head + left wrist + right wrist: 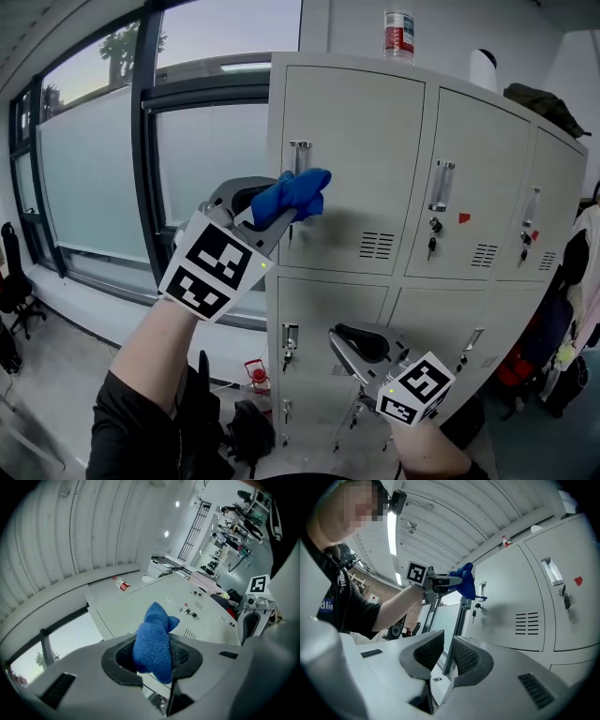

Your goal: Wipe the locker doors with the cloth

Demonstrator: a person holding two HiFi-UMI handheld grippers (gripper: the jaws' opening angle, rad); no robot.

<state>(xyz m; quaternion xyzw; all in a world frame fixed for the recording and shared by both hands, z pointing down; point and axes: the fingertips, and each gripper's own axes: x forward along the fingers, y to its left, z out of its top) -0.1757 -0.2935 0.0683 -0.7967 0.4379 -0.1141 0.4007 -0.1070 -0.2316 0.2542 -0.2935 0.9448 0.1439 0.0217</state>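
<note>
Left gripper (274, 212) pinches the bunched blue knitted cloth (298, 194) at the pale grey metal locker door (367, 131), beside its chrome handle (300, 153); right gripper (360, 343) hangs slightly parted, empty. The cloth may snag on the handle and pull free

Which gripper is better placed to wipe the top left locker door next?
Left. The left gripper holds the blue cloth up at that door, by its handle; the right gripper is empty and lower.

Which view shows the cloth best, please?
The left gripper view: the cloth sits large and centred, pinched in the left claw. The head view shows it by a door handle; the right gripper view shows it small and sideways.
</note>
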